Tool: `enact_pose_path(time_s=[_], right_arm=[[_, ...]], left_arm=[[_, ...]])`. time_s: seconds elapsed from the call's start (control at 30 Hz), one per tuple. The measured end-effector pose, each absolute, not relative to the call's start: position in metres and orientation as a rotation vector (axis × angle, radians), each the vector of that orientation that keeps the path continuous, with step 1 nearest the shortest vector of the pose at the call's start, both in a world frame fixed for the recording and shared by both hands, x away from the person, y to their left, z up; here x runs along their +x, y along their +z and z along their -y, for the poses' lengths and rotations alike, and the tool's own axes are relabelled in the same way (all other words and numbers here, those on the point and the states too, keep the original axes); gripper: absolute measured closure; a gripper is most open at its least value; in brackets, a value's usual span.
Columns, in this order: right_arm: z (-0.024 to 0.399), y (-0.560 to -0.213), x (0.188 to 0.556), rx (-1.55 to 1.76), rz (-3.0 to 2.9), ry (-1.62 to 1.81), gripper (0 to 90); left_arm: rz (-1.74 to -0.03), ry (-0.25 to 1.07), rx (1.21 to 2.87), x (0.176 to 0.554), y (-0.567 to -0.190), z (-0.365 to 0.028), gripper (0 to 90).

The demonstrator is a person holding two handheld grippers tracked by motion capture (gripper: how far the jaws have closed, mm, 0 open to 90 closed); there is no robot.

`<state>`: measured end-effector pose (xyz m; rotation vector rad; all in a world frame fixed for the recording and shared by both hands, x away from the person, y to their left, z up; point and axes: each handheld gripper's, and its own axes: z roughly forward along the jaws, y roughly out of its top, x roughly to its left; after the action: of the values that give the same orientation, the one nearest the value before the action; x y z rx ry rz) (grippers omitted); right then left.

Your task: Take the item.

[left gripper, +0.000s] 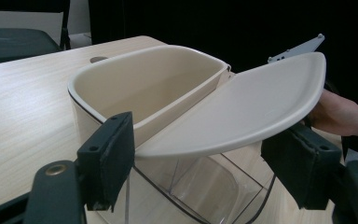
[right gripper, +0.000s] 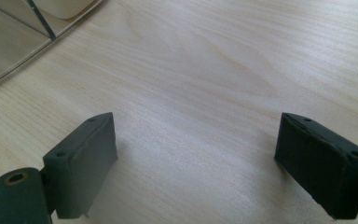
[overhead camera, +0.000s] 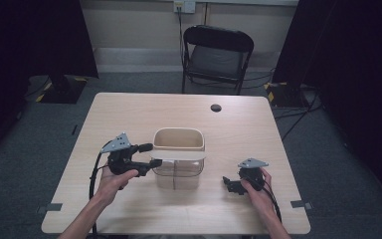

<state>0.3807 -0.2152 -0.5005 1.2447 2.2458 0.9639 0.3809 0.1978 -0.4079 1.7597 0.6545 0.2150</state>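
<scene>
A clear plastic bin with a cream rim [overhead camera: 178,172] stood near the middle of the pale wooden table [overhead camera: 129,112]. A cream inner tub [overhead camera: 178,139] sat in its far half. A flat cream half-lid [overhead camera: 179,155] covered the near half; in the left gripper view the lid [left gripper: 242,109] was tilted, its free edge lifted off the rim.

The left gripper [overhead camera: 148,155] was held just beside the bin's left side, pointing right. Its jaws stood fairly wide, the lid's near edge lying between them. In the left gripper view the left-hand pad [left gripper: 109,156] was at the lid's corner and the right-hand pad sat just under the lid's far edge. Could not tell whether either pad pressed on the lid.

The right gripper [overhead camera: 230,184] was held low over the table, to the right of the bin and apart from it. In the right gripper view its jaws stood wide with only bare tabletop [right gripper: 205,93] between them.
</scene>
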Motion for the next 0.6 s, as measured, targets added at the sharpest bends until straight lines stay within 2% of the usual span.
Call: enact_pose_path(time_s=[0.6], right_arm=[[0.215,-0.5,0.38,1.248,-2.245,0.964,11.8]], left_arm=[[-0.628,0.207,1.783,0.379,-0.399,-0.187,31.6]])
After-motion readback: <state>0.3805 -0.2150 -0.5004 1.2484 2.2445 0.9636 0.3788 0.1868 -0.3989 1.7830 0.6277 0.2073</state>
